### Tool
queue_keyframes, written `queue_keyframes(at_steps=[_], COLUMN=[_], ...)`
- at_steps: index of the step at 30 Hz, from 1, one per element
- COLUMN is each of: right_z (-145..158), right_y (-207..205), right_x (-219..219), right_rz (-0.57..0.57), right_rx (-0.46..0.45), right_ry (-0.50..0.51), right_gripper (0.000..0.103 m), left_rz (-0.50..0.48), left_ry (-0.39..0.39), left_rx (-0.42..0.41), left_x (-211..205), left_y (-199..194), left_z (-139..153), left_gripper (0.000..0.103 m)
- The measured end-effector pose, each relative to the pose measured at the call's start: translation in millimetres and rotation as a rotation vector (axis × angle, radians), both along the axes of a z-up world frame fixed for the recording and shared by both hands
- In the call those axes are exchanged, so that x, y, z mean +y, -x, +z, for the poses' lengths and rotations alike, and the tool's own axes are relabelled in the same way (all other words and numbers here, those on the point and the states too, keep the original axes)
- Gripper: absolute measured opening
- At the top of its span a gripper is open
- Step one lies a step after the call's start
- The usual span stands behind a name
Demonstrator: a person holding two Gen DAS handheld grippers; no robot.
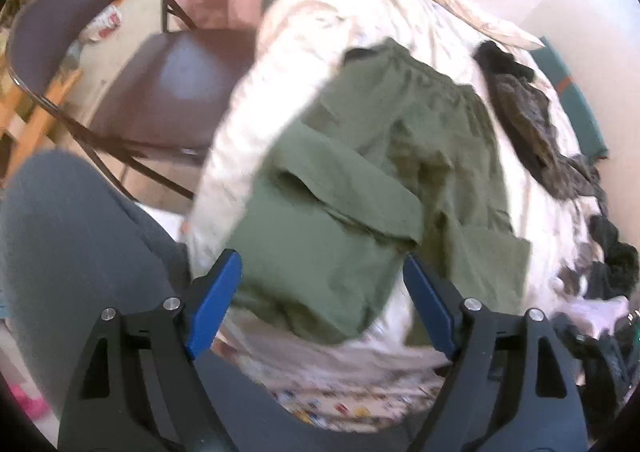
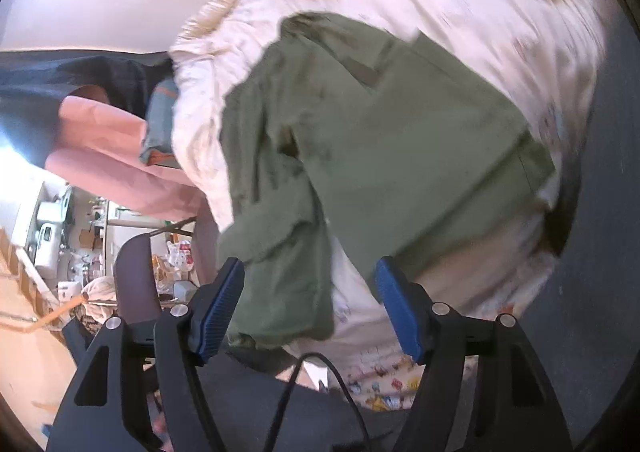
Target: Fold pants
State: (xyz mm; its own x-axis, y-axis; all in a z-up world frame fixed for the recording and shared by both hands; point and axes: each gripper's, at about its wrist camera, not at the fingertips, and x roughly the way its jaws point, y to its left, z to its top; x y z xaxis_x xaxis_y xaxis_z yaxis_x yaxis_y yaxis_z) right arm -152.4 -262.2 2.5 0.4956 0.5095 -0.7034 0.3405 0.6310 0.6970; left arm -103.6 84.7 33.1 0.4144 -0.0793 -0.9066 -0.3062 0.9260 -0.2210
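Note:
Olive-green cargo pants (image 1: pixel 360 180) lie spread on a pale patterned bedsheet (image 1: pixel 280 64), waistband at the far end, legs toward me. My left gripper (image 1: pixel 322 292) is open and empty, hovering just above the near end of one leg. In the right wrist view the same pants (image 2: pixel 380 124) lie across the sheet (image 2: pixel 500 12). My right gripper (image 2: pixel 310 304) is open and empty over the leg ends, its blue pads (image 2: pixel 220 308) on either side of the cloth without holding it.
A dark folding chair (image 1: pixel 160 92) stands left of the bed. Dark crumpled clothes (image 1: pixel 532 120) lie along the bed's right side, with more at the lower right (image 1: pixel 608 264). A pink cloth (image 2: pixel 108 148) hangs beyond the bed. My grey-clad legs (image 1: pixel 68 252) are close below.

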Motion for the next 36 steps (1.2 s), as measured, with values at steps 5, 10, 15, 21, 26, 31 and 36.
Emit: queue_keyframes(at_steps=[5,10,15,21,26,31,36], right_z=[6,-10,-45,-87,-126,-150,-117], right_y=[-23,-54,-83,-118,-149,-161,-145], right_x=[-2,19,60,91,115,130,123], right_rz=[0.044,0.168,0.305,0.317,0.316,0.333,0.325], right_rx=[-0.063,-0.037,0.02,0.104,0.194,0.249,0.128], right_ry=[-0.013,-0.036,-0.083,-0.085,0.014,0.118,0.136], right_gripper=[0.071,0.071,0.069,0.068,0.063,0.014,0.003], left_rz=[0.027,-0.062,-0.094,-0.154,-0.171,-0.243,-0.3], left_ry=[-0.031,-0.063,0.012,0.049,0.065,0.085,0.11], left_rx=[-0.007,0.074,0.187,0.165,0.181,0.19,0.104], left_x=[40,64,73,55,51,44,43], left_y=[-29,-61,-87,-116,-139,-146,-130], left_z=[5,-20,-74,-97,-115,-121,-85], left_gripper=[0.08,0.081,0.079,0.07,0.052,0.005,0.001])
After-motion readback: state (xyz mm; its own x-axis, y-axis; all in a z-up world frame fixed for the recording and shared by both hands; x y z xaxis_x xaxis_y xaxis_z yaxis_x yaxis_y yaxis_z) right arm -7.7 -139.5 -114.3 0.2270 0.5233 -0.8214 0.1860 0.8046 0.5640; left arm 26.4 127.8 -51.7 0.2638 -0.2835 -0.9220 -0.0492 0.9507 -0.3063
